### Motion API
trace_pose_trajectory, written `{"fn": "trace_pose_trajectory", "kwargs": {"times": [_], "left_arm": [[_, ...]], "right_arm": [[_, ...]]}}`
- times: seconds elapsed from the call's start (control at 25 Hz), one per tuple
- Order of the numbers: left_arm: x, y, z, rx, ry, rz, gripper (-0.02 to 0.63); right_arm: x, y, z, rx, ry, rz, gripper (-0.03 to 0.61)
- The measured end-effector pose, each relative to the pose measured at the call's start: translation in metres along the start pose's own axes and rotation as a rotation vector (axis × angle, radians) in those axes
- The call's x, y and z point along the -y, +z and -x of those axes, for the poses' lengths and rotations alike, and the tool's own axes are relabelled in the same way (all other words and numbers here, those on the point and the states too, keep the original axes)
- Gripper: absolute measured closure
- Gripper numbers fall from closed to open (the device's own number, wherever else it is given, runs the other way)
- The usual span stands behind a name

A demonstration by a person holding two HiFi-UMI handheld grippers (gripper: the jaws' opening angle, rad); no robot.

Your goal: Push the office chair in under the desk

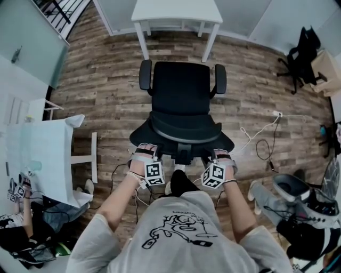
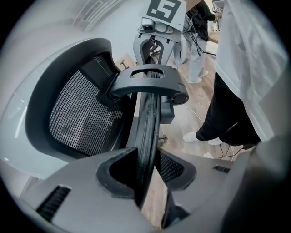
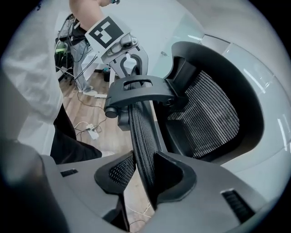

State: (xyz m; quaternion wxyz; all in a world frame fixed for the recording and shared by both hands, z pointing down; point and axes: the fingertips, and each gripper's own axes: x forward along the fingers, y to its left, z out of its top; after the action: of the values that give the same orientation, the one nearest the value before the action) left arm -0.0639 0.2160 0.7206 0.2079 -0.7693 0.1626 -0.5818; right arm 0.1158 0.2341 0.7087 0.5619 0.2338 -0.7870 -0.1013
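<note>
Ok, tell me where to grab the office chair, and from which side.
Grip the backrest rim of the office chair from behind, near each end: it is a thin edge that fits between the fingers, and the seat faces the desk. Left gripper and right gripper clamp it there.

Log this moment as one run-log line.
phase: grip set, push pending | left gripper: shut on backrest top edge | right gripper: shut on same edge | office chair: facing desk, not yet under it
</note>
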Motion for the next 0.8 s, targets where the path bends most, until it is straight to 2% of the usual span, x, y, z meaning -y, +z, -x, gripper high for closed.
{"fn": "trace_pose_trajectory", "kwargs": {"times": [0.32, 0.8], "left_arm": [[-0.027, -0.006, -0.015, -0.027, 0.001, 0.017, 0.474], [-0.056, -0.007, -0.043, -0.108, -0.086, 0.121, 0.471]], "right_arm": [[0.023, 0.006, -0.011, 0.033, -0.018, 0.021, 0.422], [0.059, 0.0, -0.032, 0.029, -0.007, 0.069, 0.431]]}}
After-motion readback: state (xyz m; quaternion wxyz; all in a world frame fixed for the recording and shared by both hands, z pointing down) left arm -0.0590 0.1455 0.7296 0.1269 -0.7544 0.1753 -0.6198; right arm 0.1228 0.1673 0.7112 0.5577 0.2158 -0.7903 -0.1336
